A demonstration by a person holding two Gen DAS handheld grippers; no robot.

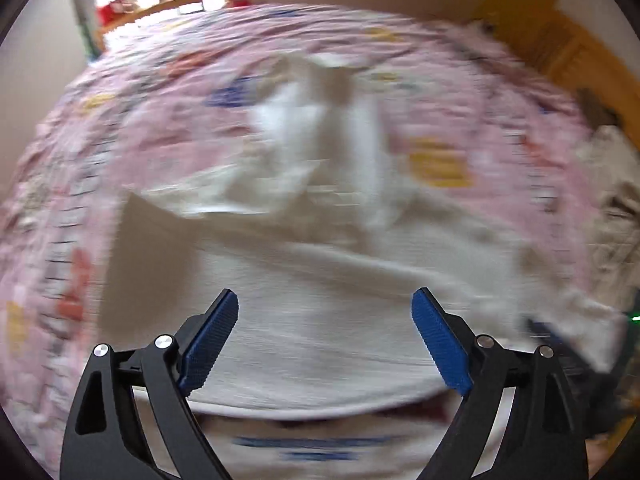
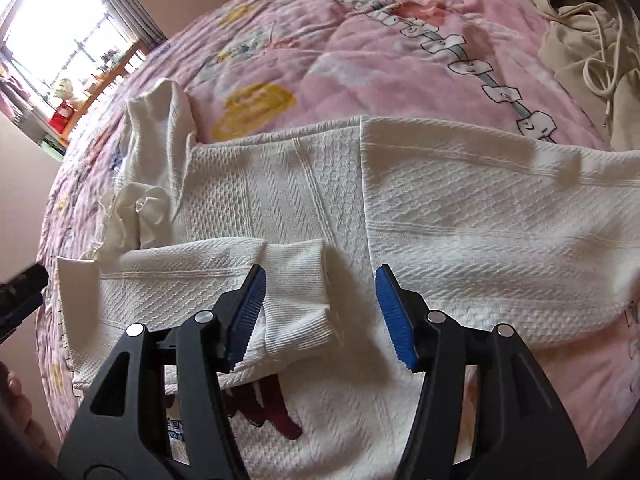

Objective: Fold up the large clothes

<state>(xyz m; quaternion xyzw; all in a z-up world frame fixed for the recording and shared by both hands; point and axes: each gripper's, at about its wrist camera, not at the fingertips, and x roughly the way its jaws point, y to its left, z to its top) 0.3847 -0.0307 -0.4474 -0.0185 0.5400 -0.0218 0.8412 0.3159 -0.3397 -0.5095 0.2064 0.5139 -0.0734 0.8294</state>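
A large white textured sweater lies spread on a pink patterned bedspread. One sleeve is folded across the body, and its ribbed cuff lies between my right gripper's fingers. My right gripper is open just above the cuff. In the blurred left wrist view the sweater lies below my left gripper, which is open and empty. A rumpled white part lies farther back.
A beige hoodie with drawstrings lies at the bed's far right and also shows in the left wrist view. A window and a cluttered wooden shelf stand beyond the bed. A yellow wooden headboard is at the right.
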